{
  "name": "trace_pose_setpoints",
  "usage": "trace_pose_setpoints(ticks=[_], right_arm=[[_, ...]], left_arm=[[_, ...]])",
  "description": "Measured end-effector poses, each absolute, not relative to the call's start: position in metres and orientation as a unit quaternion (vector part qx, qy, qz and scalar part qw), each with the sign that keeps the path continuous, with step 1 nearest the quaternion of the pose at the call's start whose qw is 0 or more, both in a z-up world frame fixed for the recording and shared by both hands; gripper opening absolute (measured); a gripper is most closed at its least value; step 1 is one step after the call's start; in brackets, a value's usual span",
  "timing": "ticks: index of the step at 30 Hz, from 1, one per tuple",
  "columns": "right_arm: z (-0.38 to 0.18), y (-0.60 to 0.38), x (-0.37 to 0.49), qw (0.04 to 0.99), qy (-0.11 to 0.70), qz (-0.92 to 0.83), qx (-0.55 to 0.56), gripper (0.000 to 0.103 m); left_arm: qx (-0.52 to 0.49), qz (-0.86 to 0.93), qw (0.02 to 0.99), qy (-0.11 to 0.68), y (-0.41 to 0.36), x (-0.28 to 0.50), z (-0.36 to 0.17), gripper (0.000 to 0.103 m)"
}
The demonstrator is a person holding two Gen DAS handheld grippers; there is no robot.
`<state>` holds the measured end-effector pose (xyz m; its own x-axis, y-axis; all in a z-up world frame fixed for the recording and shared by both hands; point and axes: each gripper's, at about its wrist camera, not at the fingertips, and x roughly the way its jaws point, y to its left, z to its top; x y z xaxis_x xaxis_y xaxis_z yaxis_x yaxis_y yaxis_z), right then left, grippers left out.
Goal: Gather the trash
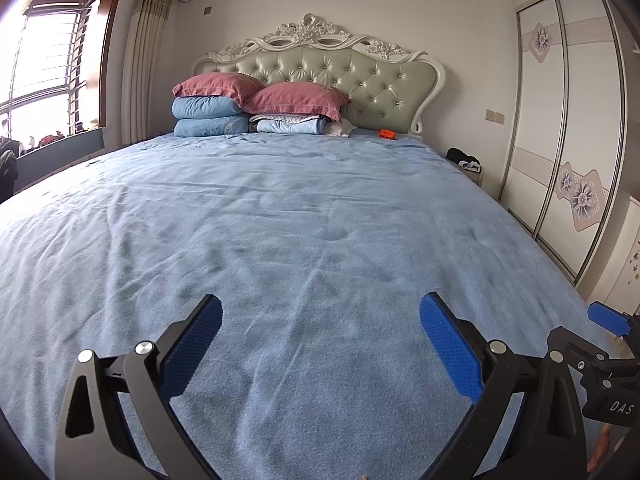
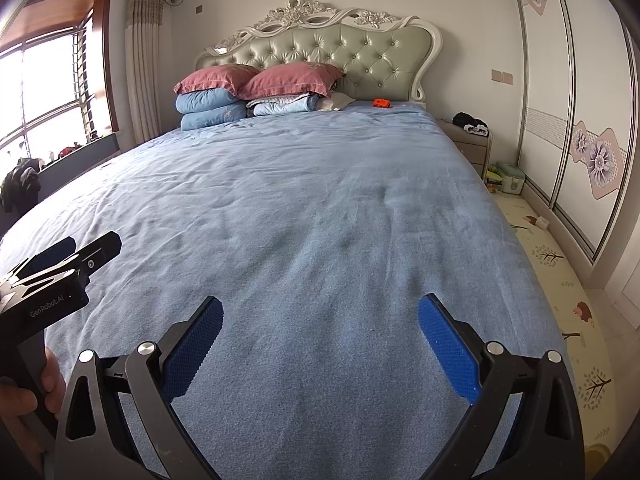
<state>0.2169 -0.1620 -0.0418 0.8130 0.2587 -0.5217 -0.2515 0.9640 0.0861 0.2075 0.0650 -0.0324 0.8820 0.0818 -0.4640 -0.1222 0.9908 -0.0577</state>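
A wide bed with a blue cover point(image 1: 304, 216) fills both views point(image 2: 320, 184). A small orange object point(image 1: 387, 133) lies at its far right by the headboard, also in the right wrist view point(image 2: 381, 103). My left gripper point(image 1: 320, 312) is open and empty, low over the near end of the bed. My right gripper point(image 2: 320, 312) is open and empty too, just to its right. The right gripper's tip shows at the left view's right edge point(image 1: 608, 318); the left gripper shows at the right view's left edge point(image 2: 60, 264).
Red pillows on folded blue quilts point(image 1: 248, 108) are stacked at the head left. A nightstand with dark clothes point(image 2: 470, 128) stands right of the bed. A patterned floor mat point(image 2: 560, 280), small boxes point(image 2: 506, 178) and a sliding wardrobe point(image 2: 580, 100) lie on the right. Window at left.
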Motion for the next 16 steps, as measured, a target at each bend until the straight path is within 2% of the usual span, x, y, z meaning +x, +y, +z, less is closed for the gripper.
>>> trace_pose_setpoints(ticks=[16], right_arm=[[-0.042, -0.162, 0.217, 0.952, 0.275, 0.134, 0.007, 0.094]], left_arm=[[-0.044, 0.049, 0.964, 0.259, 0.068, 0.218, -0.037, 0.099]])
